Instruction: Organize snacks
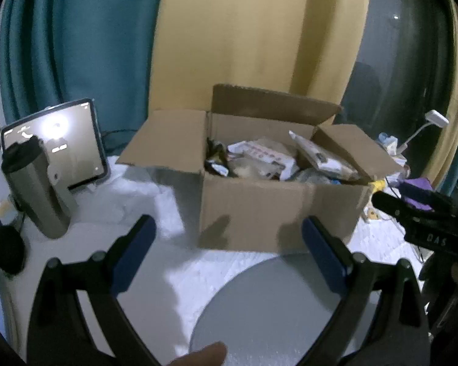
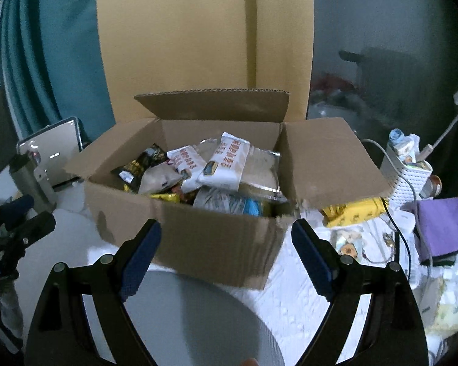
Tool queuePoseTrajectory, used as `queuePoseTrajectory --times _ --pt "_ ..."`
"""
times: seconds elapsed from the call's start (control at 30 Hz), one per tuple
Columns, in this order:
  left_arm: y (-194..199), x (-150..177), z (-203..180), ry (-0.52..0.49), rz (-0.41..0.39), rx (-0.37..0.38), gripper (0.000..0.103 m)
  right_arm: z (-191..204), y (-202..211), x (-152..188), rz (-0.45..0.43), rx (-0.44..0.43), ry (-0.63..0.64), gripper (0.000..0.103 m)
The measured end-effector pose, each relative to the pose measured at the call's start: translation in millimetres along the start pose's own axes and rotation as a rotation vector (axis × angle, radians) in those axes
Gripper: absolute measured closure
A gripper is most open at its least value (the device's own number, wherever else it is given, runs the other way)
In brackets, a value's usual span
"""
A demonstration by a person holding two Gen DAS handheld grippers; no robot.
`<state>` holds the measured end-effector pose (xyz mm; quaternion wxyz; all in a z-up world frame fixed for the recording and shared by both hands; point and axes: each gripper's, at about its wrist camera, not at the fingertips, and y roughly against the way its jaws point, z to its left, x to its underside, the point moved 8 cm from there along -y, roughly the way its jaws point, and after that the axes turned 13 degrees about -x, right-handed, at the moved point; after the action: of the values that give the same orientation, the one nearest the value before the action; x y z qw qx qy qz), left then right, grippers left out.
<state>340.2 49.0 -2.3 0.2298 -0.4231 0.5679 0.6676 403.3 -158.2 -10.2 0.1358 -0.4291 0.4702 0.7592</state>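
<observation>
An open cardboard box point(image 1: 259, 213) stands on the white table, also in the right wrist view point(image 2: 204, 238). It is full of snack packets: white packets with red print point(image 2: 226, 161), a black packet point(image 2: 140, 164), a silver-blue one point(image 2: 229, 202). In the left wrist view the packets point(image 1: 268, 158) show over the rim. A round grey plate point(image 1: 278, 308) lies in front of the box, also in the right wrist view point(image 2: 198, 320). My left gripper point(image 1: 229, 228) is open and empty before the box. My right gripper point(image 2: 226, 231) is open and empty, close to the box front.
A steel tumbler point(image 1: 36, 189) and a tablet point(image 1: 61, 143) stand at the left. Clutter at the right: a yellow packet point(image 2: 354, 210), purple cloth point(image 2: 442, 225), white basket point(image 2: 409, 180), cables. Curtains hang behind.
</observation>
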Motion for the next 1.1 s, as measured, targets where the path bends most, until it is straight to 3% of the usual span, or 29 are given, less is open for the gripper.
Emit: queuePoseTrajectory --times 0.23,0.47,0.87,1.0,1.1 --pt "35.9 6.1 3.9 -0.023 -0.065 -0.029 0.006 18.1 33.5 14.3 -0.033 0.029 0.042 0.014" --pt "79.4 3.9 11.3 -0.054 -0.146 -0.097 0.006 42.0 81.6 8.5 -0.128 0.041 0.075 0.014" --pt "144.6 -8.9 20.8 -0.022 -0.289 -0.080 0.006 86.9 160.0 0.2 -0.275 0.035 0.138 0.014" --pt "168.3 -10.0 25.8 -0.016 -0.399 -0.141 0.006 96.5 178.6 1.3 -0.306 0.043 0.156 0.014" --pt "178.8 -11.3 27.6 -0.003 -0.424 -0.126 0.006 100.7 188.9 3.0 -0.326 0.057 0.166 0.014"
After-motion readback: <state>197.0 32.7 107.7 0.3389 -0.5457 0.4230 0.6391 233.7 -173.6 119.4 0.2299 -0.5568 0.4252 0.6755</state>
